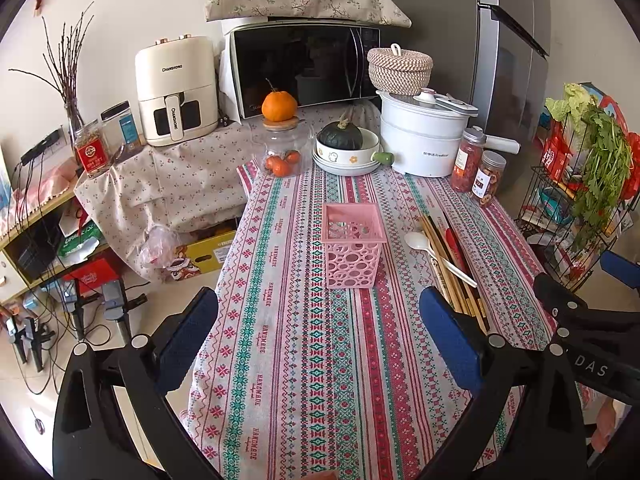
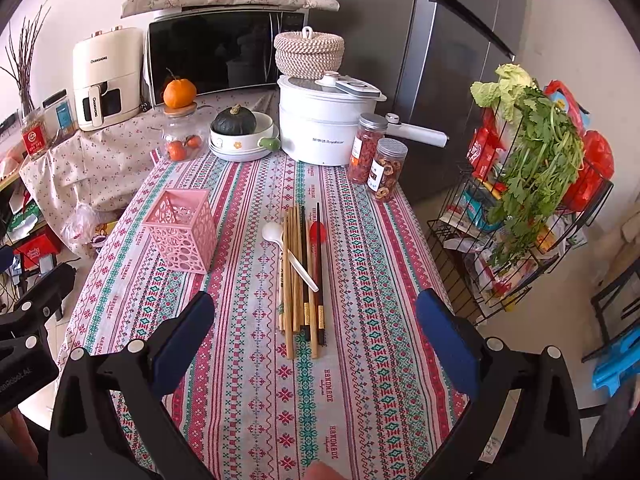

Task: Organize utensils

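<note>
A pink perforated utensil holder stands upright and looks empty on the patterned tablecloth; it also shows in the right wrist view. To its right lies a bundle of wooden and dark chopsticks with a white spoon across them and a red spoon under them; the bundle also shows in the left wrist view. My left gripper is open and empty, above the table short of the holder. My right gripper is open and empty, just short of the chopsticks' near ends.
At the table's far end stand a glass jar with oranges, a bowl with a squash, a white electric pot and two snack jars. A wire rack with greens stands off the right edge. Microwave behind.
</note>
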